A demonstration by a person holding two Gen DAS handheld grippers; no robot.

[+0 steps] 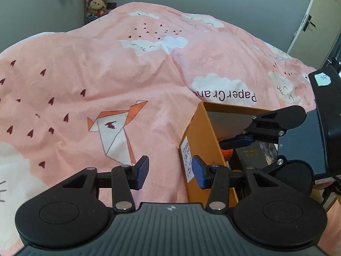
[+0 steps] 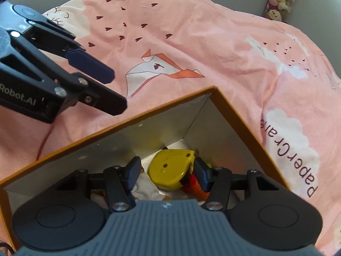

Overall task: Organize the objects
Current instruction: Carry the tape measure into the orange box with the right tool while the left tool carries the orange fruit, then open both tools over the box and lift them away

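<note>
Box (image 2: pixel 238 115) of orange cardboard, open at the top, resting on pink bed cover (image 1: pixel 89 81) with clouds, small hearts and a folded paper bird.

From right wrist view only: inside of box, with yellow tape measure (image 2: pixel 171 169) on white crumpled paper (image 2: pixel 145 183), something orange-red (image 2: pixel 191 186) just beside it. From left wrist view only: outer wall of box with white label (image 1: pixel 187 160), its print too small to read; also dark book-like thing (image 1: pixel 250 155) inside, gold writing on it not readable; plush toys (image 1: pixel 96 2) by far wall and door (image 1: pixel 315 21) at right.

Readable writing: "PaperCrane" upside down on bed cover, "Robot.AI" on body of left gripper in right wrist view.

Left gripper (image 1: pixel 170 172) half open over bed cover, right finger just beside labelled box wall, nothing between pads, grasping nothing. Right gripper (image 2: pixel 168 173) lowered into box, half open, tape measure between fingers; right pad close to it or touching, cannot tell; left pad apart from it, so released, not clenched.
</note>
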